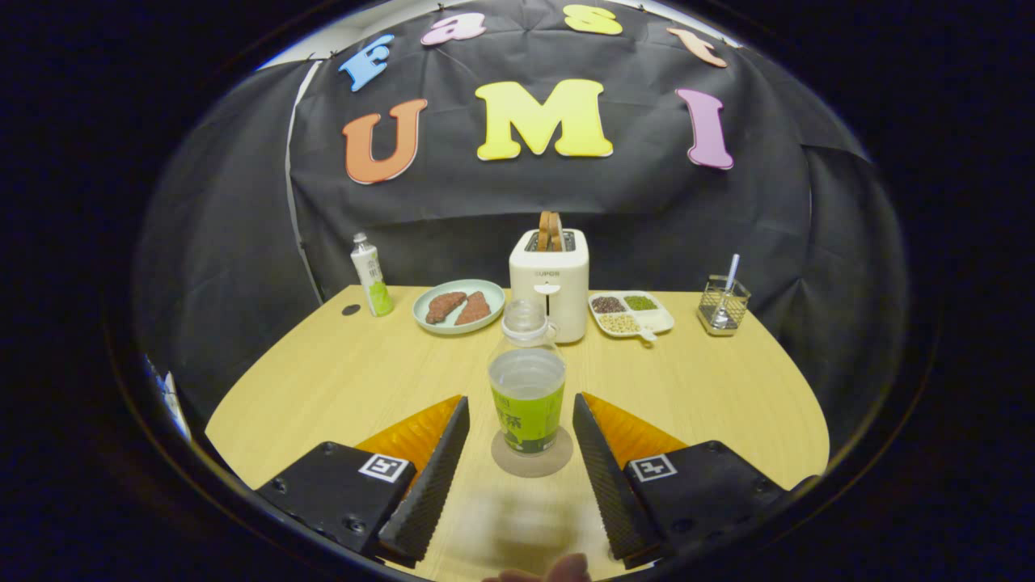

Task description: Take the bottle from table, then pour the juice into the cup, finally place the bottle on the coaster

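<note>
Two fingers of our gripper (517, 453) spread wide flank the bottle (526, 388) (light, slippery plastic); we'd grip mid-label.

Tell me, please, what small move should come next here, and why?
Probably draw the jaws straight back. The bottle already stands upright on the coaster, and the jaws are open on either side of it without touching, so the placing looks done.
</note>
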`<control>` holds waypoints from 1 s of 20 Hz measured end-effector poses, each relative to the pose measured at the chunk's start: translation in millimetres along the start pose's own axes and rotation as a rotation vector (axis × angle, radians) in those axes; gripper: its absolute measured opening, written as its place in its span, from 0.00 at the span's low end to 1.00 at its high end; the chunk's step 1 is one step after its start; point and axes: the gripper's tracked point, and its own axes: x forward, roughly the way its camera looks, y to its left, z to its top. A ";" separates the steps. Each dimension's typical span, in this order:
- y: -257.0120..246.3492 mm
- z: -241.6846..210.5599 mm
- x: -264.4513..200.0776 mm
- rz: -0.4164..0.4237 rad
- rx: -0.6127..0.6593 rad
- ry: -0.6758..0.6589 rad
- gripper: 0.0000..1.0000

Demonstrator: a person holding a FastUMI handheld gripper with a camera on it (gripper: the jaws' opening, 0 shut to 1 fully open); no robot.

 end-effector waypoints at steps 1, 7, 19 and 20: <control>2.2 3.1 -12.7 0.002 0.005 -0.012 0.88; 8.3 14.5 -91.5 -0.042 0.027 -0.083 0.96; 30.7 -4.1 -217.2 -0.109 0.073 -0.179 0.96; 33.4 -5.8 -224.0 -0.112 0.075 -0.187 0.97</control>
